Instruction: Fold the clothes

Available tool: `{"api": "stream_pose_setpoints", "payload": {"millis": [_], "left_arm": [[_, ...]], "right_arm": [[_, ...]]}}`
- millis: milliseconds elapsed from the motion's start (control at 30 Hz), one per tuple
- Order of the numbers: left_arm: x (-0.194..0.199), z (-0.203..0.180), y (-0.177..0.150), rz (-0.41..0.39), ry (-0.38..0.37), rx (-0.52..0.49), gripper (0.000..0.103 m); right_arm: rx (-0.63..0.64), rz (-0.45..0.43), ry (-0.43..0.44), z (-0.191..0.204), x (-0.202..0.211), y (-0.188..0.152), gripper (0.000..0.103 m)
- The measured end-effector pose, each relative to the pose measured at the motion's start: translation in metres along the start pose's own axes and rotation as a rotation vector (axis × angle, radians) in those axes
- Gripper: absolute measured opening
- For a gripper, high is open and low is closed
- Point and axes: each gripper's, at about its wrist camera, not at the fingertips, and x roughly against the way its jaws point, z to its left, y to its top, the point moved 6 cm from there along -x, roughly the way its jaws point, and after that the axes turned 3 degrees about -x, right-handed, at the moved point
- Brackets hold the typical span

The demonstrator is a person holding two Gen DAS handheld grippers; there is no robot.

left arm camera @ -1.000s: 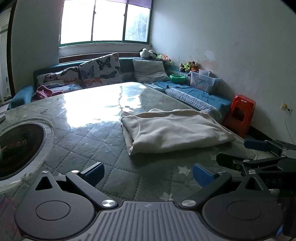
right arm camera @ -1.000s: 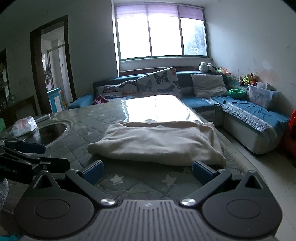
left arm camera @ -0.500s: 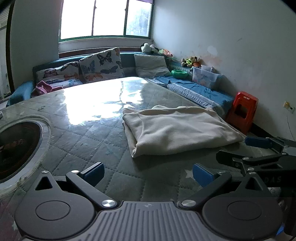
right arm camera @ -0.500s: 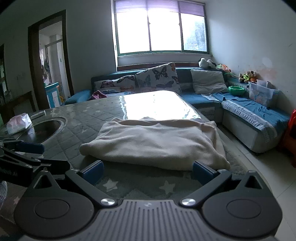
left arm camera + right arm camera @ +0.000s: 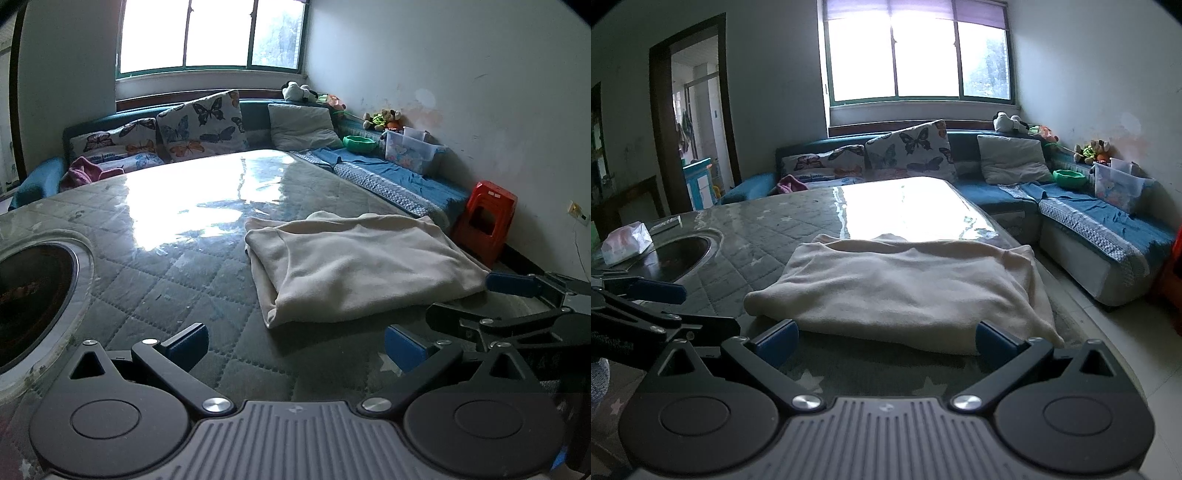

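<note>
A cream garment (image 5: 354,262) lies folded into a thick rectangle on the quilted grey-green table (image 5: 155,280). My left gripper (image 5: 295,345) stands open a short way before the garment's near left corner, nothing between its blue fingers. In the right wrist view the same garment (image 5: 905,288) fills the middle, and my right gripper (image 5: 886,338) is open with both fingertips close against the near folded edge. The right gripper's fingers (image 5: 517,284) also show at the right of the left wrist view, beside the garment's right corner.
A round dark inset (image 5: 26,295) sits in the table at the left, with a tissue pack (image 5: 626,243) beside it. A blue corner sofa (image 5: 1089,214) with butterfly cushions wraps the far side. A red stool (image 5: 487,218) stands right of the table, above tiled floor.
Both grippers have moved forward toward the garment, which looks larger and nearer in both views. The right gripper's fingertips now reach the near folded edge. The garment itself has not shifted.
</note>
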Motion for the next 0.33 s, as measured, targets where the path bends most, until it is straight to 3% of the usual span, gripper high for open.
{"api": "stream_pose_setpoints", "payload": {"millis": [333], "left_arm": [[-0.0076, 0.0031, 0.0073, 0.008, 0.000, 0.000, 0.103]], "right_arm": [[0.012, 0.005, 0.006, -0.0015, -0.0080, 0.0064, 0.103]]}}
